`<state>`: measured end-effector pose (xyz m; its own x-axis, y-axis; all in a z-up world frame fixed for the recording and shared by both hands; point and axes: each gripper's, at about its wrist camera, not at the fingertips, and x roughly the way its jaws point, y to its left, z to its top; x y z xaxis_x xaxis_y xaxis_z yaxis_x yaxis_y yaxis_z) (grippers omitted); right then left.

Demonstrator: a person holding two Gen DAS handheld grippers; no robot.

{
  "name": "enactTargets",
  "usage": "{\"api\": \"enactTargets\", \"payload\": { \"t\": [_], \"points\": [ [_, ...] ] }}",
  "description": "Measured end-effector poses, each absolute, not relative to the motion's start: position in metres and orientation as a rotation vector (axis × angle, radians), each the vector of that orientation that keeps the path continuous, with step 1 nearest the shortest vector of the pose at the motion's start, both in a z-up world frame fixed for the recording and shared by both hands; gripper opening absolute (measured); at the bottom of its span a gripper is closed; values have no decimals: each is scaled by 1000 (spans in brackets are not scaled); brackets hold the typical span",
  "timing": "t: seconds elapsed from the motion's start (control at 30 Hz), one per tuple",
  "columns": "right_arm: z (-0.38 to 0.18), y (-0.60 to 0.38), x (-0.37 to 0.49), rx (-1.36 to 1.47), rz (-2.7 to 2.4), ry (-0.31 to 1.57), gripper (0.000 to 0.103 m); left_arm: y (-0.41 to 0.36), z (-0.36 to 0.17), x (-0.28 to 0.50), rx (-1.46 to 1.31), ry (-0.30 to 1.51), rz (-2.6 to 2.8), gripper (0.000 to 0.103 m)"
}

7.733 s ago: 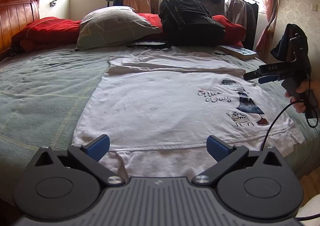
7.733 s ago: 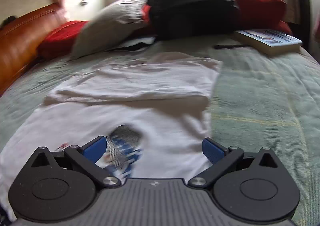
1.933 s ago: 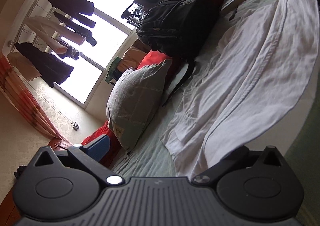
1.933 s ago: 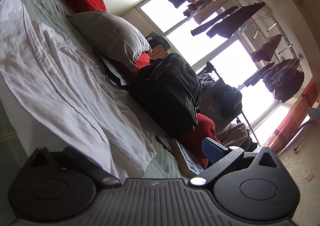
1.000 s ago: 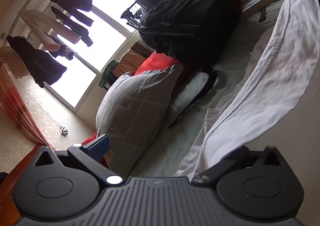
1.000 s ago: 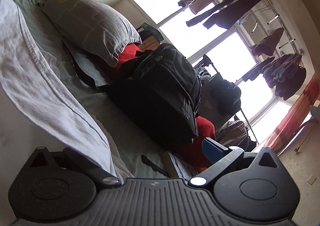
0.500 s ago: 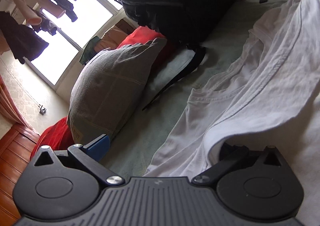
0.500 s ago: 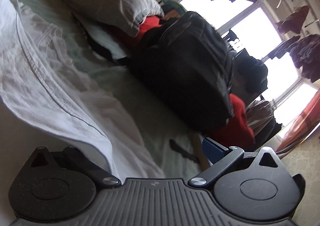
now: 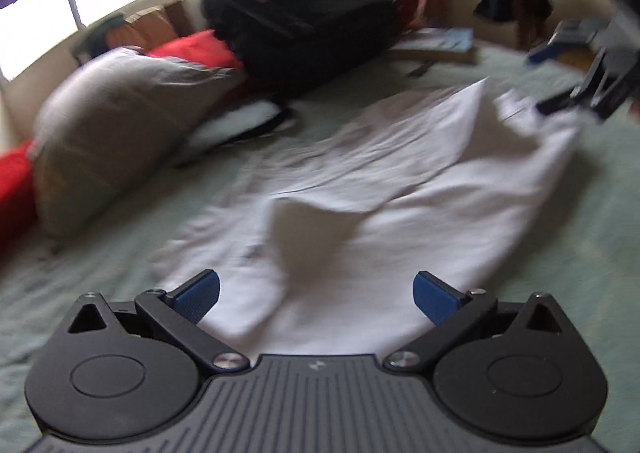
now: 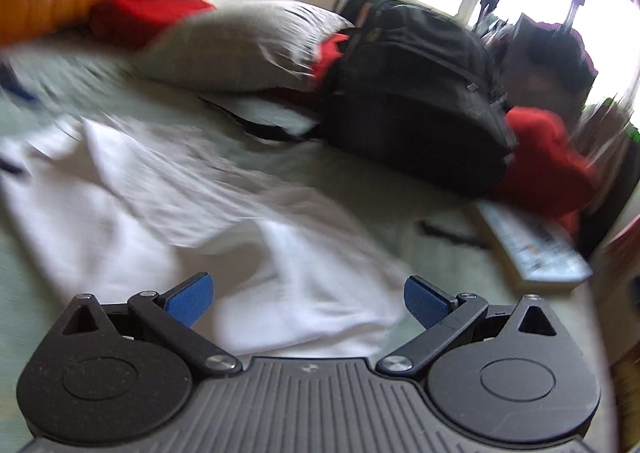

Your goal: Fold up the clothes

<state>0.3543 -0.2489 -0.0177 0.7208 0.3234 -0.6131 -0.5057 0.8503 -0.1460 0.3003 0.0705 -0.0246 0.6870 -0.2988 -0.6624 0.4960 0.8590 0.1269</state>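
Both frames motion-blurred. Left gripper [image 9: 316, 291] spread wide, nothing btwn fingers, just above near edge of white t-shirt [image 9: 400, 205]. Shirt lies folded over, rumpled, on green bed [image 9: 100, 265]. Right gripper [image 10: 306, 301] also spread, empty, over shirt's other end. Grey pillow [image 9: 120, 125], black backpack [image 9: 296, 21], book [image 10: 532, 249] behind shirt.
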Motion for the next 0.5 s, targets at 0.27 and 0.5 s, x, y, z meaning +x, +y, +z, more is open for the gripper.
{"api": "enactTargets", "payload": {
  "t": [0.27, 0.5],
  "points": [
    [-41, -236, 365, 37, 796, 776, 103, 54, -46, 337, -14, 777, -632, 102],
    [-60, -221, 400, 129, 762, 876, 103, 66, -56, 376, -159, 830, -605, 102]
  ]
}}
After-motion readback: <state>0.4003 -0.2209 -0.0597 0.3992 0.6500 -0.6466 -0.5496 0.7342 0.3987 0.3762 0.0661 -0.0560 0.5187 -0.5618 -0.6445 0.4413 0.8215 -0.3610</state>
